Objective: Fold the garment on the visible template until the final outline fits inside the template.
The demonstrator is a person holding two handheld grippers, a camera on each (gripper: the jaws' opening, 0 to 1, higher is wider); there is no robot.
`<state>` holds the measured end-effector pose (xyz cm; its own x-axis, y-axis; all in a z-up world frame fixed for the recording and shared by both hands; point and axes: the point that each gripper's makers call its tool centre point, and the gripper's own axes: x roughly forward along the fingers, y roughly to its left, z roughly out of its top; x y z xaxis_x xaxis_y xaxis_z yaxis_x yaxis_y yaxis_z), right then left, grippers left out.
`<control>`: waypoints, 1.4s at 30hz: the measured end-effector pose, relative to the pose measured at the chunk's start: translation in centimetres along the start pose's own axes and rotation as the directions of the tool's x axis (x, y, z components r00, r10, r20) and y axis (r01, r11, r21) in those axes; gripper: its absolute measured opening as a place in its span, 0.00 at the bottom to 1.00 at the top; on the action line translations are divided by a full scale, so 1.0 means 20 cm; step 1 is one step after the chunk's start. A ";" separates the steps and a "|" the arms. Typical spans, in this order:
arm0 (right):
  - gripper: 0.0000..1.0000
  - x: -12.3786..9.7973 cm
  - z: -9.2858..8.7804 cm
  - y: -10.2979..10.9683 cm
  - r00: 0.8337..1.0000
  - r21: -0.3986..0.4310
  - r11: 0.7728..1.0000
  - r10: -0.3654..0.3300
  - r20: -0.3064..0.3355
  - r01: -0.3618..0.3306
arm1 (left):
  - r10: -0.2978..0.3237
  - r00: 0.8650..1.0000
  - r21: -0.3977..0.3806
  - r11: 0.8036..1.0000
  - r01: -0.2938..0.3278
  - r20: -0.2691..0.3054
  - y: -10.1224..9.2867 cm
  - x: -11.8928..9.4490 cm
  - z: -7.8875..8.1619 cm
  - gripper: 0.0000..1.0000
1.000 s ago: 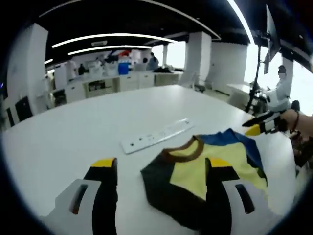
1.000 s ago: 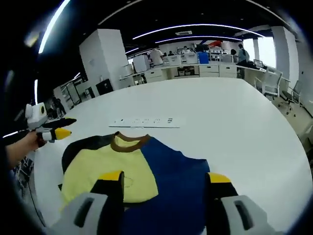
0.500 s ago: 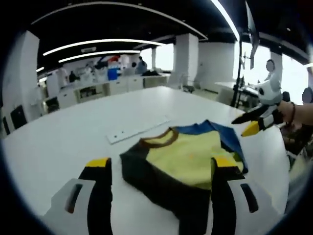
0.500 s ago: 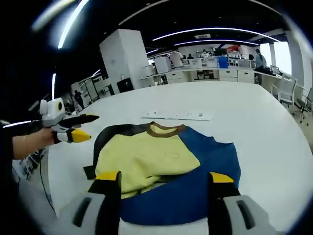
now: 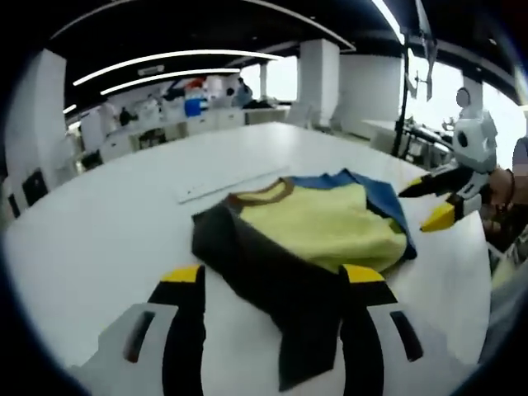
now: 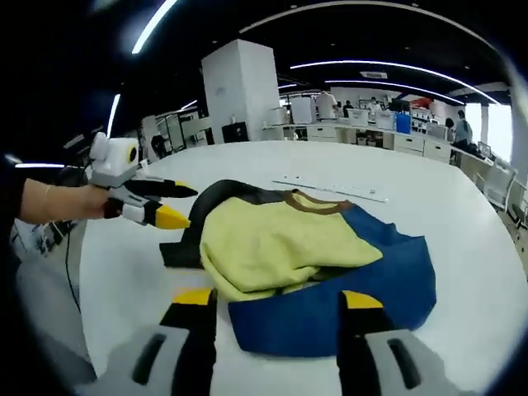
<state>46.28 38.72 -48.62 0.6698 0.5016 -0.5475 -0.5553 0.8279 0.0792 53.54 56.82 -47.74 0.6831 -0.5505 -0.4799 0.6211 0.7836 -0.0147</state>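
Observation:
A garment (image 5: 318, 227) with a yellow front, black and blue sides and a brown collar lies rumpled on the white table (image 5: 91, 223). My left gripper (image 5: 272, 279) hovers open just before its black edge, and a black sleeve runs between the jaws on the table. In the right gripper view the same garment (image 6: 289, 239) has its yellow part bunched over the blue. My right gripper (image 6: 276, 299) stands open at the blue hem. The right gripper (image 5: 437, 202) also shows at the garment's right side, and the left gripper (image 6: 161, 204), held by a hand (image 6: 62, 202), at the black side.
A long white strip (image 5: 223, 183) lies on the table beyond the collar, also seen as a strip (image 6: 334, 188) in the right gripper view. Desks, pillars and people stand far behind. The table edge (image 6: 91, 322) is close on the left.
Both views have swung around the garment and now see it from lower and more to the sides. Each gripper shows larger and closer in the other's view. Neither has taken hold of anything.

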 end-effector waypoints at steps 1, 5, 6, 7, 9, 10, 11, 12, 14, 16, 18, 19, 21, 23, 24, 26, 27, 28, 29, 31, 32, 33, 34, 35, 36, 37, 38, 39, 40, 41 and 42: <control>0.51 0.00 -0.01 0.01 1.000 -0.004 1.000 -0.001 0.001 0.001 | -0.003 1.000 0.013 1.000 0.003 -0.004 0.00 0.00 -0.01 0.55; 0.42 0.04 -0.07 0.06 1.000 -0.016 1.000 -0.010 -0.025 0.010 | -0.018 1.000 0.032 0.999 0.019 -0.018 -0.02 0.00 -0.05 0.44; 0.39 0.05 -0.08 0.07 1.000 -0.018 1.000 -0.012 -0.029 0.012 | -0.022 0.999 0.030 0.999 0.023 -0.024 -0.03 0.01 -0.06 0.43; 0.34 0.06 -0.09 0.07 0.999 -0.020 1.000 -0.014 -0.033 0.013 | -0.024 0.999 0.030 0.999 0.025 -0.030 -0.03 0.01 -0.07 0.41; 0.28 0.08 -0.12 0.06 0.998 -0.040 0.999 -0.033 -0.049 0.031 | -0.027 0.999 0.023 0.999 0.028 -0.044 -0.04 0.02 -0.10 0.35; 0.25 0.09 -0.12 0.06 0.998 -0.041 0.998 -0.039 -0.053 0.037 | -0.031 0.998 0.022 0.999 0.032 -0.049 -0.05 0.02 -0.11 0.32; 0.24 0.09 -0.13 0.06 0.998 -0.042 0.998 -0.044 -0.054 0.042 | -0.032 0.998 0.022 0.999 0.033 -0.059 -0.05 0.03 -0.12 0.28; 0.22 0.09 -0.13 0.05 0.997 -0.037 0.998 -0.053 -0.053 0.051 | -0.034 0.997 0.023 0.999 0.035 -0.070 -0.06 0.03 -0.14 0.24; 0.17 0.09 -0.12 0.03 0.997 -0.026 0.997 -0.068 -0.046 0.066 | -0.039 0.995 0.027 0.999 0.041 -0.093 -0.07 0.03 -0.17 0.16; 0.13 0.09 -0.12 0.02 0.996 -0.018 0.997 -0.077 -0.042 0.076 | -0.042 0.994 0.026 0.999 0.044 -0.101 -0.07 0.03 -0.18 0.10; 0.11 0.08 -0.12 0.02 0.996 -0.013 0.997 -0.078 -0.040 0.078 | -0.044 0.993 0.023 0.999 0.047 -0.109 -0.08 0.03 -0.19 0.04; 0.09 0.08 -0.12 0.03 0.996 -0.016 0.997 -0.077 -0.039 0.076 | -0.047 0.993 0.012 0.999 0.049 -0.112 -0.08 0.03 -0.20 0.02; 0.07 0.07 -0.12 0.04 0.997 -0.020 0.997 -0.071 -0.042 0.070 | -0.053 0.992 -0.013 0.999 0.052 -0.113 -0.08 0.03 -0.21 0.00; 0.06 0.06 -0.13 0.04 0.996 -0.037 0.997 -0.071 -0.050 0.069 | -0.038 0.992 -0.024 0.999 0.035 -0.118 -0.08 0.02 -0.21 0.00; 0.04 0.05 -0.13 0.04 0.996 -0.048 0.997 -0.071 -0.056 0.069 | -0.032 0.992 -0.024 0.999 0.030 -0.122 -0.08 0.02 -0.21 0.00; 0.02 0.03 -0.14 0.03 0.995 -0.053 0.996 -0.077 -0.059 0.074 | -0.033 0.993 -0.017 0.999 0.032 -0.117 -0.09 0.01 -0.20 0.00; 0.01 0.02 -0.14 0.02 0.995 -0.057 0.995 -0.081 -0.060 0.078 | -0.033 0.993 -0.019 0.999 0.031 -0.116 -0.09 0.01 -0.20 0.00; 0.00 0.02 -0.14 0.02 0.995 -0.057 0.995 -0.082 -0.060 0.079 | -0.033 0.993 -0.018 0.999 0.031 -0.117 -0.09 0.00 -0.20 0.00; 0.00 0.01 -0.14 0.01 0.995 -0.054 0.995 -0.083 -0.061 0.080 | -0.031 0.993 -0.013 0.999 0.030 -0.118 -0.09 0.00 -0.20 0.00; 0.00 -0.01 -0.13 0.00 0.995 -0.048 0.995 -0.086 -0.057 0.083 | -0.023 0.993 -0.005 1.000 0.023 -0.118 -0.09 -0.02 -0.18 0.00; 0.00 -0.03 -0.12 -0.01 0.995 -0.051 0.995 -0.089 -0.047 0.087 | -0.024 0.993 -0.004 1.000 0.024 -0.115 -0.09 -0.03 -0.17 0.00; 0.00 -0.04 -0.10 -0.01 0.995 -0.052 0.994 -0.094 -0.038 0.092 | -0.011 0.994 -0.001 1.000 0.011 -0.113 -0.08 -0.04 -0.15 0.00; 0.00 -0.06 -0.08 -0.02 0.995 -0.054 0.994 -0.098 -0.024 0.097 | 0.015 0.993 0.014 1.000 -0.013 -0.116 -0.06 -0.05 -0.15 0.00; 0.00 -0.08 -0.07 -0.04 0.995 -0.054 0.993 -0.103 -0.018 0.102 | 0.024 0.992 0.039 0.999 -0.019 -0.126 -0.05 -0.07 -0.14 0.00; 0.00 -0.09 -0.06 -0.04 0.994 -0.054 0.993 -0.106 -0.015 0.105 | 0.024 0.993 0.041 0.999 -0.020 -0.119 -0.06 -0.09 -0.12 0.00; 0.00 -0.11 -0.04 -0.08 0.993 -0.056 0.991 -0.121 -0.004 0.120 | 0.026 0.994 0.047 0.999 -0.021 -0.105 -0.05 -0.11 -0.10 0.00; 0.00 -0.12 -0.03 -0.09 0.992 -0.057 0.990 -0.126 -0.002 0.126 | 0.027 0.995 0.044 0.999 -0.022 -0.100 -0.04 -0.12 -0.09 0.00; 0.00 -0.15 -0.01 -0.12 0.990 -0.050 0.988 -0.143 0.008 0.143 | 0.031 0.995 0.041 0.999 -0.027 -0.096 -0.04 -0.13 -0.08 0.00; 0.00 -0.17 0.00 -0.14 0.988 -0.046 0.987 -0.152 0.015 0.152 | 0.035 0.995 0.038 0.999 -0.031 -0.092 -0.03 -0.15 -0.06 0.00; 0.00 -0.19 0.02 -0.17 0.987 -0.045 0.986 -0.161 0.019 0.162 | 0.036 0.995 0.037 0.999 -0.033 -0.090 -0.02 -0.16 -0.06 0.00; 0.00 -0.22 0.03 -0.20 0.984 -0.043 0.983 -0.178 0.026 0.179 | 0.039 0.995 0.033 0.999 -0.037 -0.089 0.00 -0.18 -0.05 0.00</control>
<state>45.96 33.35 -46.02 0.7705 0.3525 -0.5311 -0.4472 0.8927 -0.0563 50.77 59.06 -46.91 0.6701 -0.4913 -0.5564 0.6078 0.7934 0.0315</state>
